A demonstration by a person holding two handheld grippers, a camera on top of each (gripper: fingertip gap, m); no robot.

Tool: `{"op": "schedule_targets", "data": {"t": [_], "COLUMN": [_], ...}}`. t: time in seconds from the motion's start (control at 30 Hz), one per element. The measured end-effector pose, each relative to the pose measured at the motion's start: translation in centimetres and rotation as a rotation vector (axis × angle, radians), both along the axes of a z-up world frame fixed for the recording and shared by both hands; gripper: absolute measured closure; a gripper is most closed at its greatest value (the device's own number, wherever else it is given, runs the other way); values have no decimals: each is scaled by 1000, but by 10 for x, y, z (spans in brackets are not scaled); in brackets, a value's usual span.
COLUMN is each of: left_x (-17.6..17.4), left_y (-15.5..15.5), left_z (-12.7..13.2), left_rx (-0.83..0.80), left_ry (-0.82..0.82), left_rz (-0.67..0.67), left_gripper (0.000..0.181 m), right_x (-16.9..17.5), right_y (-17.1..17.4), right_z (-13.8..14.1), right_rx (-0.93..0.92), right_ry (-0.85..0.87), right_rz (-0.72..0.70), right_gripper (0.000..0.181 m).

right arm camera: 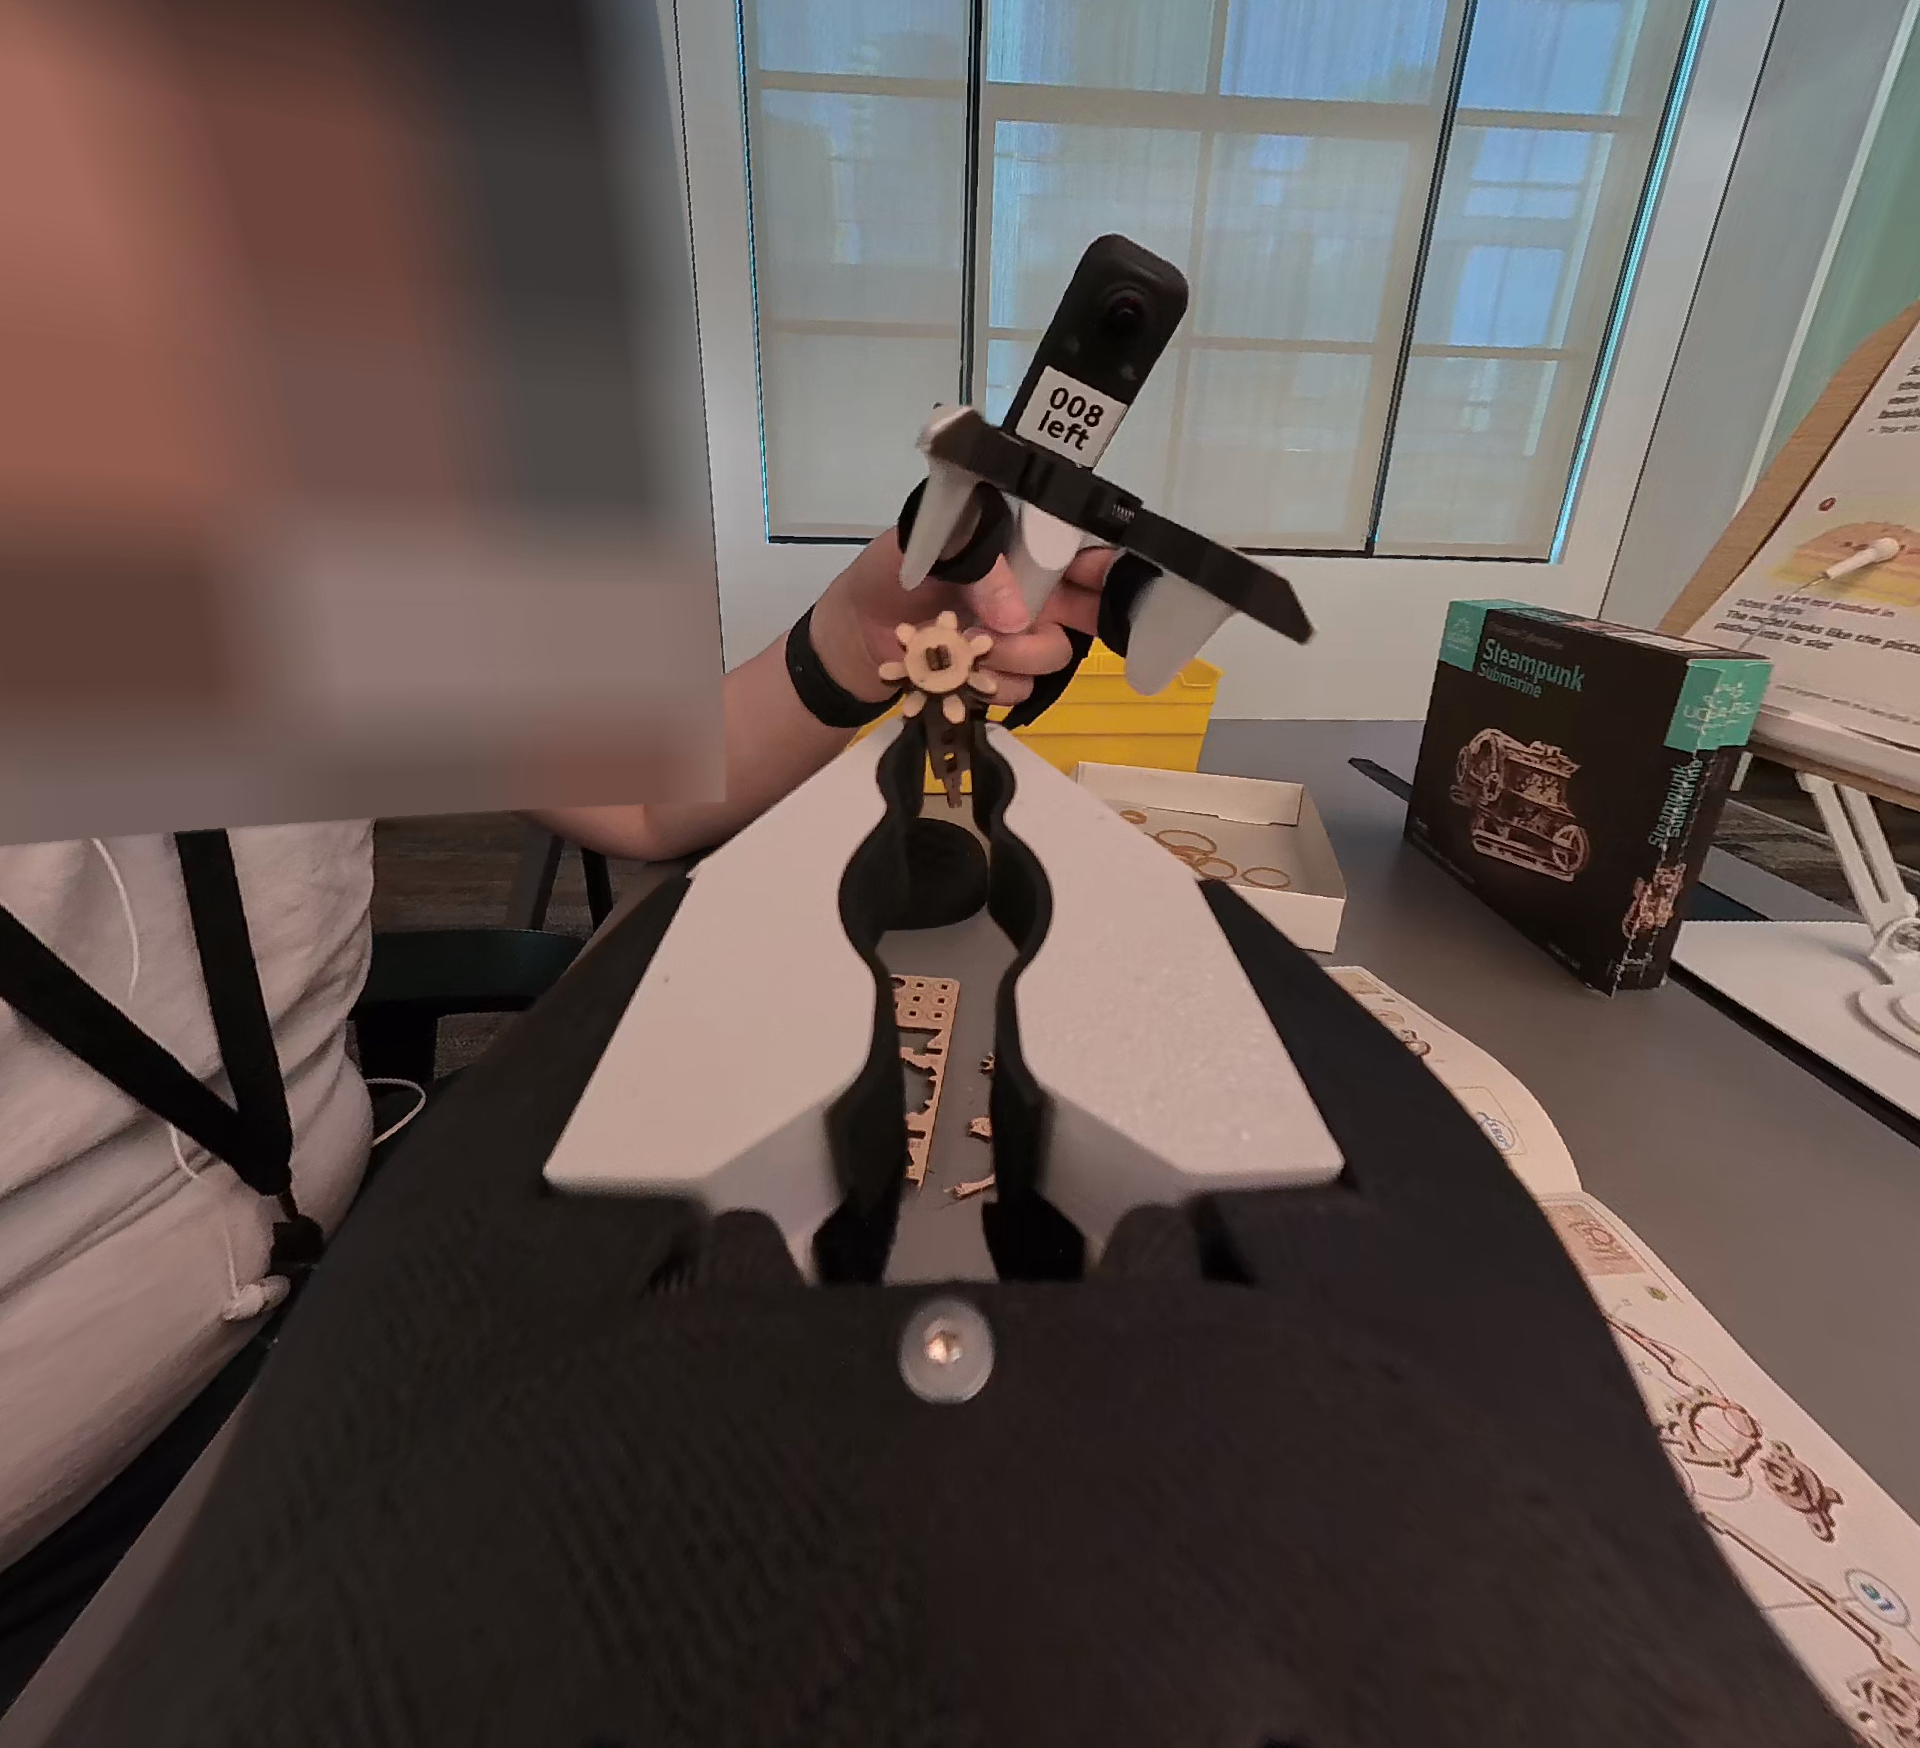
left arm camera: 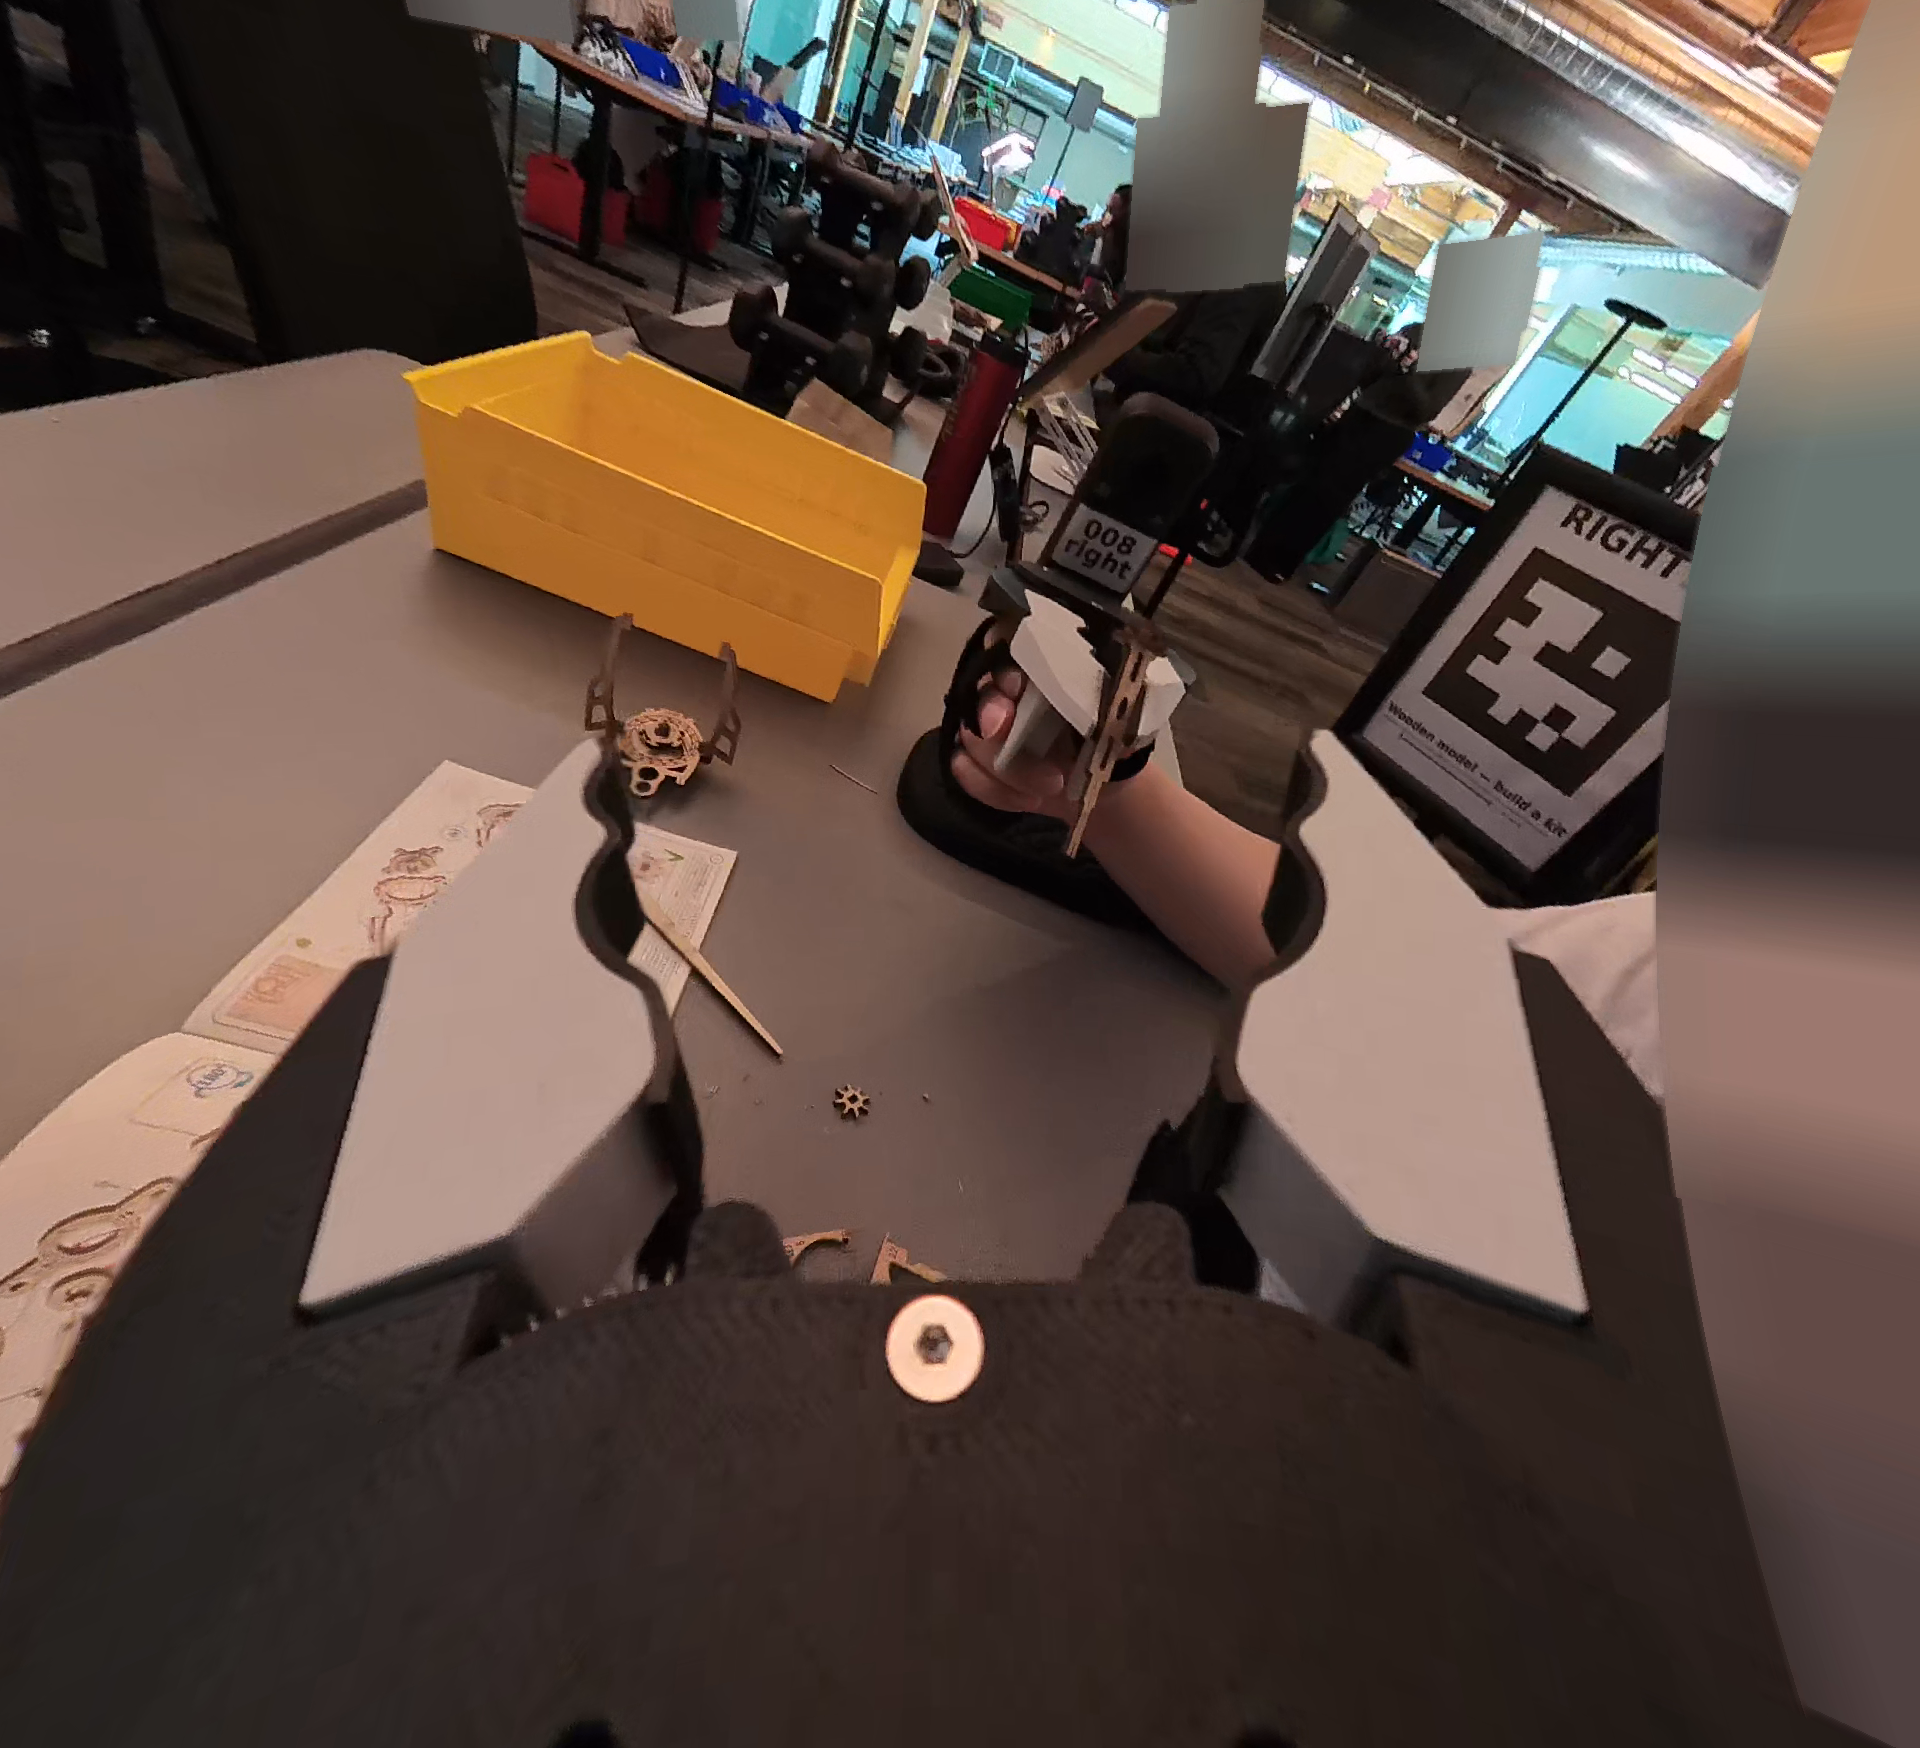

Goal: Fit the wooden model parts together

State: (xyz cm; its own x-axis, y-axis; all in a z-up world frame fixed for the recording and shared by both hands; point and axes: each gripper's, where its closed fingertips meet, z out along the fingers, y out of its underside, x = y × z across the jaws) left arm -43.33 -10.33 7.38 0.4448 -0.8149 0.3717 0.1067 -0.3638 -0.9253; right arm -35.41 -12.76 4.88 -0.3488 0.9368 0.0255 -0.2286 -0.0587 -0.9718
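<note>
My right gripper (right arm camera: 945,748) is shut on a thin wooden strip with holes (right arm camera: 948,763), held upright above the table. A small light gear (right arm camera: 932,656) sits on the strip's top end. In the left wrist view the right gripper (left arm camera: 1112,690) and the strip (left arm camera: 1110,742) show farther off. My left gripper (left arm camera: 951,794) is open wide and empty, over the table. In the right wrist view the left gripper (right arm camera: 1055,602) shows beyond the gear. On the table lie a partly built wooden assembly (left arm camera: 665,732), a small dark gear (left arm camera: 852,1101) and a thin wooden stick (left arm camera: 717,971).
A yellow bin (left arm camera: 665,503) stands at the back of the grey table (left arm camera: 312,659). Instruction sheets (left arm camera: 343,919) lie at the left. A dark kit box (right arm camera: 1579,784), a white tray (right arm camera: 1309,898) with rubber rings and a punched wooden sheet (right arm camera: 925,1075) are near. A framed sign (left arm camera: 1538,680) stands right. Spacing between my two grippers at the tips: around 10 cm.
</note>
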Motion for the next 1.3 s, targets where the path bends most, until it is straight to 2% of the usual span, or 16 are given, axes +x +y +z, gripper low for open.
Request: {"op": "schedule_targets", "data": {"t": [0.17, 0.3, 0.4, 0.5, 0.7, 0.8, 0.87, 0.93, 1.0, 1.17, 1.27, 1.3], "left_x": [-4, -10, -4, 3, 20, 19, 18, 19, 21, 21, 22, 23], "left_y": [7, 15, 13, 12, -6, -5, -2, -3, -4, -5, -9, -12], "left_z": [-6, -7, -11, -8, -3, -2, -5, -10, -14, -18, -21, -21], "left_rx": [48, 103, 94, 73, 37, 24, 20, 24, 34, 4, -65, -78], "left_ry": [93, 171, 198, 145, 63, 43, 61, 97, 118, 88, 45, 27], "left_rz": [68, 161, 145, 127, -17, -13, 6, -4, -23, -66, -123, -152], "left_gripper": [49, 54, 54, 64, 59, 60, 66, 64, 73, 112, 148, 166], "right_x": [0, 1, 2, 3, 4, 3, 4, 5, 5, 8, 9, 9], "right_y": [-2, -11, -14, -14, -15, -15, -14, -14, -13, -10, -10, -10], "right_z": [-1, -1, 0, 1, 3, 2, 3, 4, 5, 8, 9, 8], "right_rx": [-2, 5, -5, -30, -79, -87, -88, -92, -96, -122, -137, -137], "right_ry": [-5, -2, 2, 6, 4, 0, 1, 6, 12, 29, 32, 28], "right_rz": [15, 66, 90, 112, 154, 157, 155, 153, 153, 160, 169, 171], "right_gripper": [176, 176, 176, 176, 176, 176, 176, 177, 176, 177, 176, 176]}}
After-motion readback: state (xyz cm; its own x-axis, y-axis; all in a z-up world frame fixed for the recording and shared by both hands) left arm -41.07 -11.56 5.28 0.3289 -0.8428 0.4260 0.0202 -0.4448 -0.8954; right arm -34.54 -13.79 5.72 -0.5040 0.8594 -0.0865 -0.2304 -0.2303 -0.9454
